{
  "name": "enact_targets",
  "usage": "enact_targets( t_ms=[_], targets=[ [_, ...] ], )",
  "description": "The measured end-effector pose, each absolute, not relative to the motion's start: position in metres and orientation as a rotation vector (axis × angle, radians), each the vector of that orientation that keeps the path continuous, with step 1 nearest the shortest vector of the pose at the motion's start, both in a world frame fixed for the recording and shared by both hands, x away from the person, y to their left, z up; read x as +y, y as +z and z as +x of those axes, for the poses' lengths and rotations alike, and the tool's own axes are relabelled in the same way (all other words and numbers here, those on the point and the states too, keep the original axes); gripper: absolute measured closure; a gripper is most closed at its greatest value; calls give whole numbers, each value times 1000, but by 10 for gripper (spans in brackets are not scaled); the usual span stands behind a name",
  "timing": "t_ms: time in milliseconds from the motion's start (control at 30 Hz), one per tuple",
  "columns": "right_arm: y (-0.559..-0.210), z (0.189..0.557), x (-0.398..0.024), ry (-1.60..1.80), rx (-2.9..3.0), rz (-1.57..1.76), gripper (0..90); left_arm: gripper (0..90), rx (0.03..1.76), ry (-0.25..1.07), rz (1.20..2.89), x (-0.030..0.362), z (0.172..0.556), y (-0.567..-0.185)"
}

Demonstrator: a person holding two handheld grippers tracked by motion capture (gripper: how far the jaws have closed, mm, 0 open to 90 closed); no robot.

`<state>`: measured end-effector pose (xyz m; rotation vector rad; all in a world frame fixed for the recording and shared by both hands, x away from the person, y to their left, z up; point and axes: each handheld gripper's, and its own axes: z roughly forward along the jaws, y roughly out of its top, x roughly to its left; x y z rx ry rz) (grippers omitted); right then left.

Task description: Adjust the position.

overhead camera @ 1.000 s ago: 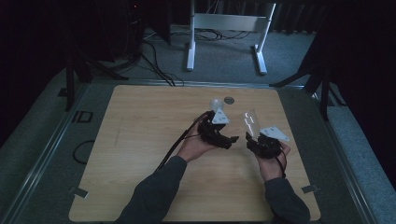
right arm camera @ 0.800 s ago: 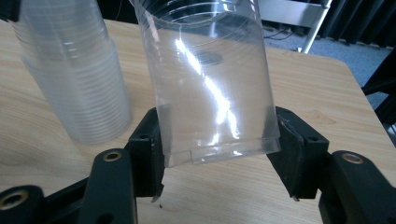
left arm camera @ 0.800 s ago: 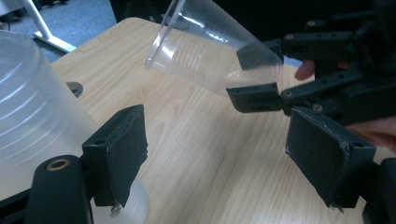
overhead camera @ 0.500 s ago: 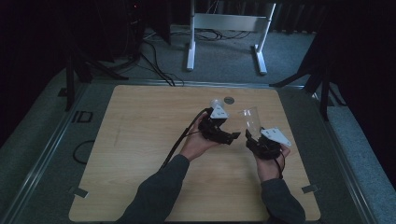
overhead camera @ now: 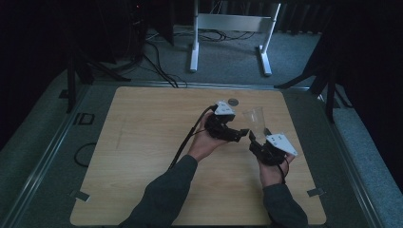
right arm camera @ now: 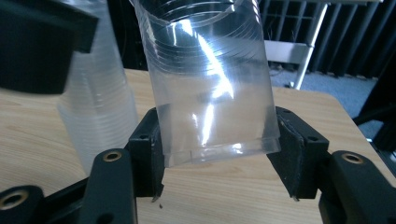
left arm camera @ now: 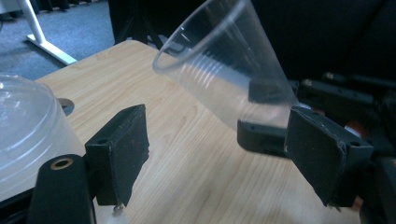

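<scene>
A clear plastic cup (overhead camera: pixel 254 118) (right arm camera: pixel 210 88) is tilted above the table, its mouth up and away from me. My right gripper (overhead camera: pixel 255 138) (right arm camera: pixel 217 154) is shut on its base. From the left gripper view the same cup (left arm camera: pixel 224 70) hangs just ahead, held by the other gripper's black jaws. My left gripper (overhead camera: pixel 241 134) (left arm camera: pixel 224 154) is open, jaws wide apart with nothing between them, pointing at the cup. A stack of clear cups (left arm camera: pixel 28 135) (right arm camera: pixel 100 116) sits close outside its left jaw.
The wooden table (overhead camera: pixel 142 142) has a small grey round insert (overhead camera: pixel 233 101) near its far edge. A black cable (overhead camera: pixel 187 142) trails from the left gripper across the table. A white stand (overhead camera: pixel 228 28) is on the floor beyond.
The right gripper and its cup have shifted only slightly, a little to the left. The left gripper stays almost where it was.
</scene>
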<state>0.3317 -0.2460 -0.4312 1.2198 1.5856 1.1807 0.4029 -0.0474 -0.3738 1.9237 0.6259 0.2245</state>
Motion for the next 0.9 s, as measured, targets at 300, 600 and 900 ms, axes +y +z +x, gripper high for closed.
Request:
enact_targets(
  t_ms=[300, 600, 900],
  targets=[
    [-431, 325, -244, 1201, 1532, 1176, 423, 218, 671, 189, 1873, -57, 406, -372],
    [-430, 322, -243, 1223, 1518, 1158, 423, 178, 706, 135, 1816, -65, 408, -372],
    [-429, 322, -243, 1236, 1492, 1163, 422, 178, 699, 80, 1787, -75, 407, -373]
  ],
)
